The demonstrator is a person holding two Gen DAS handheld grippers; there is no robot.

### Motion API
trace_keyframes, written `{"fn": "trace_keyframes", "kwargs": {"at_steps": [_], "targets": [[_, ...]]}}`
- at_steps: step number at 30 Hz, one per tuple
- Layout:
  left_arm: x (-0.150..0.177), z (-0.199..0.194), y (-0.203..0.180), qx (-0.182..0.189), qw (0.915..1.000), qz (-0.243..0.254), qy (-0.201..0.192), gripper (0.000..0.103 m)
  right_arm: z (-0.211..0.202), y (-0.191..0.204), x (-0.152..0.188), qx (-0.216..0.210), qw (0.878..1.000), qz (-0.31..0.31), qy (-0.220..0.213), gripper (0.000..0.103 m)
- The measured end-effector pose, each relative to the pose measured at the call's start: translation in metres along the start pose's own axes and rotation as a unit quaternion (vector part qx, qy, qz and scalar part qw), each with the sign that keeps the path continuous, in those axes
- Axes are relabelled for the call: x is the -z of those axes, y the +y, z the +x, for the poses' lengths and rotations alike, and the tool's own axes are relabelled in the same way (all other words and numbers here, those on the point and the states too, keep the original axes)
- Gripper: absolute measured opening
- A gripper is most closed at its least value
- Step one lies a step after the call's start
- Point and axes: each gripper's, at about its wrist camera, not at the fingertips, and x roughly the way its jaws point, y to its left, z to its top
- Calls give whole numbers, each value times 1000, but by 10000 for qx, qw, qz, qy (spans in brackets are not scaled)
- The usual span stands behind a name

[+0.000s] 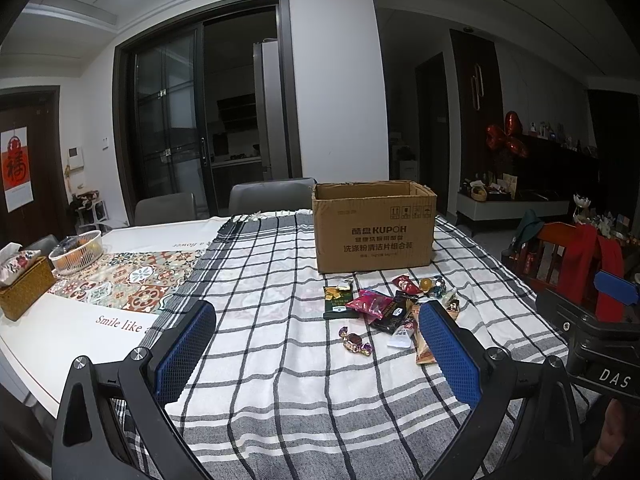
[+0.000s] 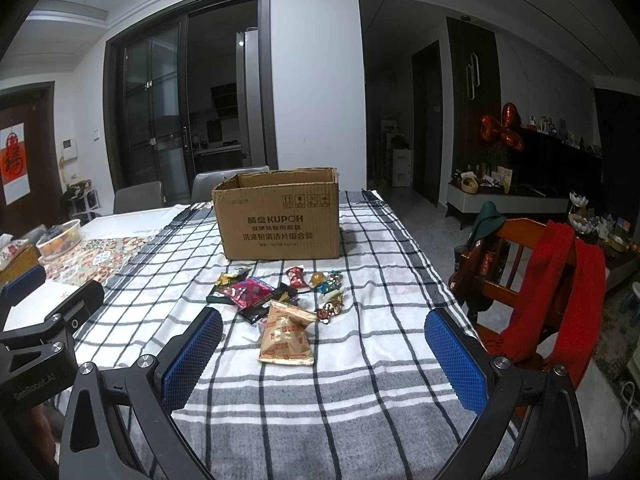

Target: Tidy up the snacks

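An open cardboard box [image 1: 374,230] stands on the checked tablecloth [image 1: 280,360]; it also shows in the right wrist view [image 2: 280,220]. In front of it lies a pile of wrapped snacks [image 1: 384,304]: a pink packet [image 2: 248,292], a dark packet [image 1: 394,314], a tan packet [image 2: 286,334] and small candies [image 1: 354,340]. My left gripper [image 1: 316,334] is open and empty, above the cloth near the pile. My right gripper [image 2: 324,338] is open and empty, with the tan packet between its fingers' line of sight.
A white basket [image 1: 76,256] and a woven tissue box [image 1: 24,286] sit at the table's left. Grey chairs [image 1: 264,196] stand behind the table. A wooden chair with a red scarf [image 2: 560,280] stands at the right edge.
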Motion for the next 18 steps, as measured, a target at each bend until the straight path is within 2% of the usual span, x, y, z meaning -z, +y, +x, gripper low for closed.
{"fn": "trace_keyframes", "kwargs": {"at_steps": [18], "targets": [[0, -1, 0, -12, 10000, 12, -9, 103, -1, 0, 0, -6, 10000, -3, 9, 102]]}}
